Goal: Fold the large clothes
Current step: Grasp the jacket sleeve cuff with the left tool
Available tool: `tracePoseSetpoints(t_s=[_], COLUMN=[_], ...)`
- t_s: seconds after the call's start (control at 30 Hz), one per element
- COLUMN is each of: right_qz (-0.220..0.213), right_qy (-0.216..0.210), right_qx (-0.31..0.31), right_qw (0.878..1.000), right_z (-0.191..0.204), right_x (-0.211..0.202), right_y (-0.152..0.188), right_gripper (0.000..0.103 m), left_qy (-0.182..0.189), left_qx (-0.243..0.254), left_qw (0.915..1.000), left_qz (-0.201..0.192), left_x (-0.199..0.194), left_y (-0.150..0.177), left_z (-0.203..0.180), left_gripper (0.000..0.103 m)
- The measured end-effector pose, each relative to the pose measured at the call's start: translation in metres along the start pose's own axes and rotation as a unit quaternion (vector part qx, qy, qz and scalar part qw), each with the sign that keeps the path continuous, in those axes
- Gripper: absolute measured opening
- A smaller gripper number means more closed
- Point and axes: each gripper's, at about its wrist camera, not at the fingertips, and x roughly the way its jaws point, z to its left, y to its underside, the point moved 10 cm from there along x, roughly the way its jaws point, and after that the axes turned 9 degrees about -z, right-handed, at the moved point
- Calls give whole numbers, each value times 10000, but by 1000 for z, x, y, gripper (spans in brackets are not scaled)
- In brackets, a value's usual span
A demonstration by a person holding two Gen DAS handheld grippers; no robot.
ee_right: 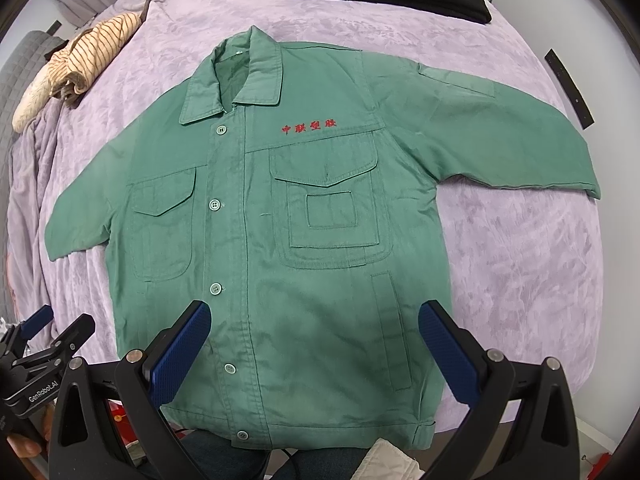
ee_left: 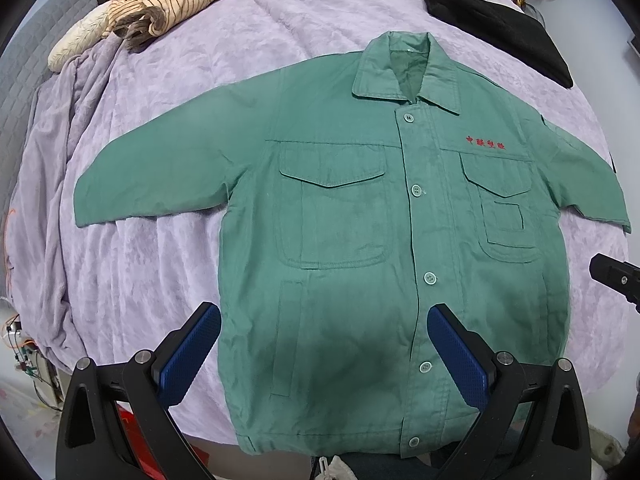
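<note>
Green jacket [ee_left: 344,216] lies flat, buttoned, front up, on purple blanket [ee_left: 168,264]. Left gripper [ee_left: 324,348] wide, empty, above hem. Right gripper [ee_right: 316,344] wide, empty, also above hem. Cloth looks thick, floppy, not slippery. Good hold: sleeve ends, shoulders.
</note>
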Motion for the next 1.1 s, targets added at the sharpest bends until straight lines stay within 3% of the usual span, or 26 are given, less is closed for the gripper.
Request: tracePoseSetpoints(t_s=[0.33, 0.53, 0.6, 0.73, 0.87, 0.97, 1.1], right_qz=[51, 389, 507, 598, 758, 841, 889], right_qy=[-206, -899, -953, -1069, -1204, -1233, -1257], right_qx=[80, 94, -60, -386, -623, -794, -977], right_qw=[9997, 9951, 9941, 9917, 9879, 9856, 9832], right_z=[14, 57, 76, 117, 155, 175, 194], right_x=[10, 48, 62, 87, 113, 127, 140], right_y=[3, 14, 19, 29, 38, 42, 43], right_gripper=[103, 103, 103, 103, 103, 103, 103], left_qy=[556, 635, 662, 567, 199, 139, 223], left_qx=[-655, -1246, -1522, -2084, -2679, -3263, -3760], left_qw=[9962, 9891, 9849, 9743, 9598, 9418, 9221], left_qz=[-158, -455, -482, -641, -815, -790, -890], left_x=[22, 57, 73, 105, 145, 181, 212], left_y=[-3, -9, -9, -15, -21, -21, -26], left_z=[24, 82, 112, 188, 282, 342, 387], left_gripper=[103, 103, 103, 103, 103, 103, 103])
